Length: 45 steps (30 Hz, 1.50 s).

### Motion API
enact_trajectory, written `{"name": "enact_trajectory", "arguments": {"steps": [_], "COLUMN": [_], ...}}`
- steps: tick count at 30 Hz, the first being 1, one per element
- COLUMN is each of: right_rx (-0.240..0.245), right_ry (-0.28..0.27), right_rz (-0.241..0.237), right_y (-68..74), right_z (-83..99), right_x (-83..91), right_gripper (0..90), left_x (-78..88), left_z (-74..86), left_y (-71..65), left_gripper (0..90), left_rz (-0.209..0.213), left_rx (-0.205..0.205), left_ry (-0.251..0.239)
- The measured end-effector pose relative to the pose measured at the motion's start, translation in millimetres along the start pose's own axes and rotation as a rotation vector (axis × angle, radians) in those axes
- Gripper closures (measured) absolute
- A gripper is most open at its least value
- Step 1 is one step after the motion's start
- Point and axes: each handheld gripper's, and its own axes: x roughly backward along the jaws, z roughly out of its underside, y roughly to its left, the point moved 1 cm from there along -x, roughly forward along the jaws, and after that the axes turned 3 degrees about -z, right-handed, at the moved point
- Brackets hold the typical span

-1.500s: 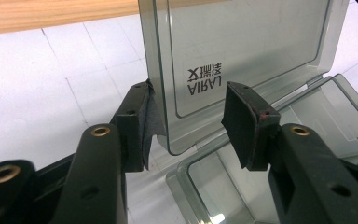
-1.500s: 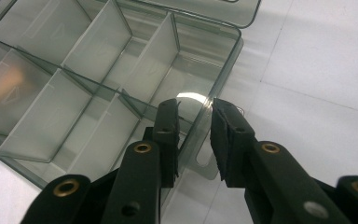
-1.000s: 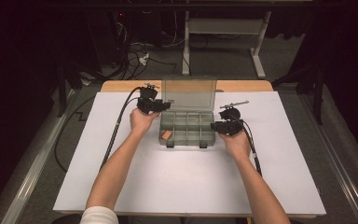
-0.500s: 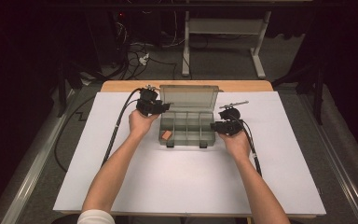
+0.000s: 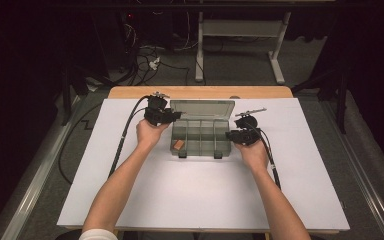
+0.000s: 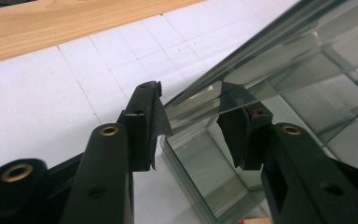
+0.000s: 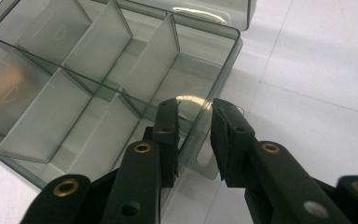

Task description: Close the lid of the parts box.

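Jaws on my left gripper stand wide, astride the raised lid edge, gripping nothing. My right gripper is narrower, straddling the near right wall of the box (contact I cannot confirm). The box sits open mid-table on the white sheet; a small orange block lies in its near-left compartment.

The wooden desk was covered almost fully by a white sheet. A clear compartment box, lid open, lay directly on the sheet near its far edge.
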Motion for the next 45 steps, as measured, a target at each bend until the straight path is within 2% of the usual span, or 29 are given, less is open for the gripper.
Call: {"name": "enact_trajectory", "arguments": {"steps": [8, 12, 15, 23, 25, 28, 33, 39, 45], "right_rx": [0.006, 0.006, 0.012, 0.031, 0.047, 0.026, 0.018, 0.0, -0.001], "right_ry": [-0.005, -0.006, -0.008, -0.011, -0.018, -0.039, -0.092, -0.13, -0.131], "right_rz": [0.001, 0.0, 0.001, 0.006, 0.005, -0.033, -0.042, -0.055, -0.089], "right_y": [-0.2, -0.3, -0.3, 0.4, 0.5, -2.6, -3.3, -8.7, -7.7], "right_z": [0.6, 0.7, 0.9, 1.6, 2.2, 1.6, -2.5, -6.3, -13.4], "right_x": [-0.1, -0.1, -0.1, 0.5, 0.6, 2.7, 14.3, 20.2, 19.3], "right_gripper": [72.4, 72.3, 72.2, 72.9, 72.3, 70.5, 69.3, 83.5, 87.9], "left_x": [9.7, 10.2, 9.6, 9.3, 8.1, 7.3, 8.3, 8.6, 5.9], "left_z": [0.8, 1.8, 3.1, 4.7, 5.5, 5.7, 6.1, 9.4, 14.5], "left_y": [-3.0, -3.3, -3.3, -4.2, -4.3, -4.7, -6.5, -5.3, -1.7], "left_gripper": [58.2, 58.2, 58.1, 57.9, 57.6, 55.4, 54.9, 54.1, 53.9], "left_rz": [0.015, 0.014, 0.014, 0.007, 0.003, -0.004, 0.0, 0.006, 0.021], "left_rx": [0.008, 0.008, 0.024, 0.004, -0.005, -0.009, -0.01, -0.002, 0.011], "left_ry": [-0.02, -0.02, -0.022, -0.013, -0.006, -0.002, -0.005, -0.003, 0.008]}}
